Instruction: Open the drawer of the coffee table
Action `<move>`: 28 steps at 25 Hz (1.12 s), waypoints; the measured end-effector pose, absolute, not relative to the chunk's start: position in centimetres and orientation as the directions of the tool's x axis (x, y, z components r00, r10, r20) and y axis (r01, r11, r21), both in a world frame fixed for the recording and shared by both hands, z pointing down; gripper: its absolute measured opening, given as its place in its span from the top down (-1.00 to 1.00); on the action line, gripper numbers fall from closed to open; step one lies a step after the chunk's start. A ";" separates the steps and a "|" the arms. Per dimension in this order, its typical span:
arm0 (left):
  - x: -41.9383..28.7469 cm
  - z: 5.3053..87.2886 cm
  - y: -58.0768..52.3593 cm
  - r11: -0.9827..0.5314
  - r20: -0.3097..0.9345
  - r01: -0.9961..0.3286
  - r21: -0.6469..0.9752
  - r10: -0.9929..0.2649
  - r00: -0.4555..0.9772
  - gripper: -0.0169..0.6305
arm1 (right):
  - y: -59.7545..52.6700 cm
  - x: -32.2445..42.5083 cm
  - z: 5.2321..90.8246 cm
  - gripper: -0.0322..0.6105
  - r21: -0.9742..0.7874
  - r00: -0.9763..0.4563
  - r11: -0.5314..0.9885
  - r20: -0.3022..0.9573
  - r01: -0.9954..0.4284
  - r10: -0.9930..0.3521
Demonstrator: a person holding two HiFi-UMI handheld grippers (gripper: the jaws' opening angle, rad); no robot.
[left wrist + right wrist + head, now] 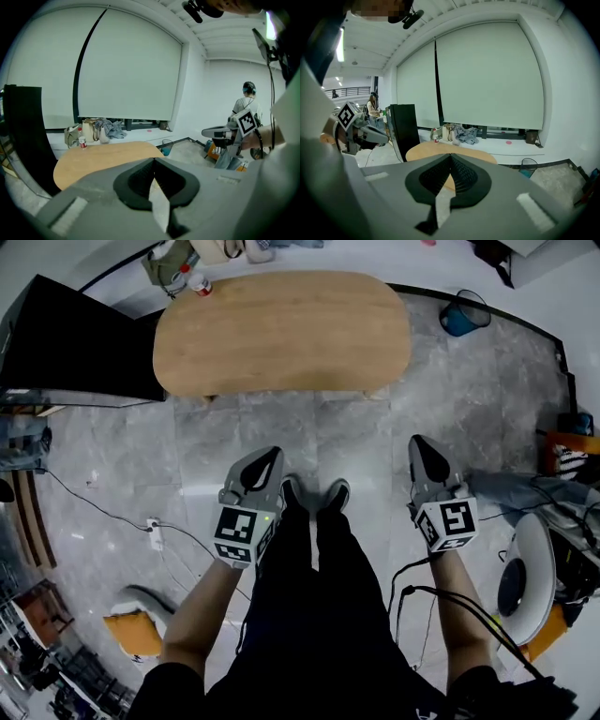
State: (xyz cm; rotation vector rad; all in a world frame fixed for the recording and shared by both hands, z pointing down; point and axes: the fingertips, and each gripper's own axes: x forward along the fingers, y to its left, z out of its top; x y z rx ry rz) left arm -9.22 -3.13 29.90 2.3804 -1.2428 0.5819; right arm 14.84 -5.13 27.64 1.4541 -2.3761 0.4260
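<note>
Across the grey floor (pixel 375 465), well ahead: wooden coffee table (pixel 281 329), drawer out of sight, nothing opened yet. Nearer: left gripper (pixel 266 457) and right gripper (pixel 422 442), jaws pressed together, empty, well apart from the table. Left to do: approaching, finding the drawer, pulling.

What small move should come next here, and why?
Probably step closer to the coffee table and lower toward its near edge: the left gripper and right gripper are both shut, empty and well short of it, and no drawer is in view.
</note>
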 end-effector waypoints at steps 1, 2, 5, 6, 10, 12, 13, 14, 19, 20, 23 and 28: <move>-9.0 30.4 -3.7 -0.541 0.524 -0.825 0.161 -0.661 0.536 0.94 | -5.6 14.9 28.2 0.89 -0.084 -0.421 0.429 0.433 -0.899 -0.797; -8.8 30.9 -4.1 -0.556 0.522 -0.813 0.174 -0.648 0.554 0.94 | -6.0 15.0 28.7 0.89 -0.089 -0.412 0.419 0.445 -0.904 -0.795; -7.4 32.9 -4.9 -0.618 0.522 -0.765 0.180 -0.599 0.607 0.94 | -7.3 15.2 30.4 0.89 -0.099 -0.400 0.399 0.445 -0.911 -0.801; -6.8 33.9 -5.0 -0.636 0.526 -0.751 0.179 -0.583 0.619 0.94 | -7.6 15.4 31.1 0.89 -0.099 -0.398 0.397 0.439 -0.912 -0.805; -5.5 38.3 -5.3 -0.660 0.535 -0.732 0.169 -0.562 0.630 0.94 | -8.1 16.9 35.0 0.89 -0.097 -0.377 0.375 0.447 -0.922 -0.811; -5.5 40.7 -5.5 -0.658 0.542 -0.735 0.162 -0.564 0.624 0.94 | -8.3 17.4 37.5 0.89 -0.101 -0.363 0.358 0.462 -0.928 -0.809; -5.5 41.9 -5.7 -0.656 0.544 -0.738 0.159 -0.565 0.620 0.94 | -8.5 17.6 38.7 0.89 -0.101 -0.360 0.356 0.468 -0.929 -0.807; -5.5 43.1 -5.9 -0.654 0.547 -0.740 0.158 -0.566 0.617 0.94 | -8.7 17.6 40.0 0.89 -0.100 -0.361 0.358 0.474 -0.928 -0.803; -5.7 49.2 -6.7 -0.641 0.567 -0.749 0.166 -0.560 0.605 0.94 | -8.7 16.8 45.6 0.89 -0.085 -0.398 0.415 0.505 -0.906 -0.766; -5.8 50.3 -7.0 -0.638 0.569 -0.752 0.164 -0.561 0.601 0.94 | -8.7 16.7 46.6 0.89 -0.083 -0.405 0.424 0.508 -0.902 -0.760; -6.3 52.7 -8.4 -0.621 0.562 -0.776 0.110 -0.605 0.564 0.94 | -9.1 16.8 49.5 0.89 -0.081 -0.412 0.434 0.507 -0.897 -0.757; -7.2 58.0 -9.9 -0.581 0.560 -0.814 -0.003 -0.675 0.480 0.94 | -10.4 18.8 54.7 0.89 -0.093 -0.365 0.372 0.504 -0.924 -0.782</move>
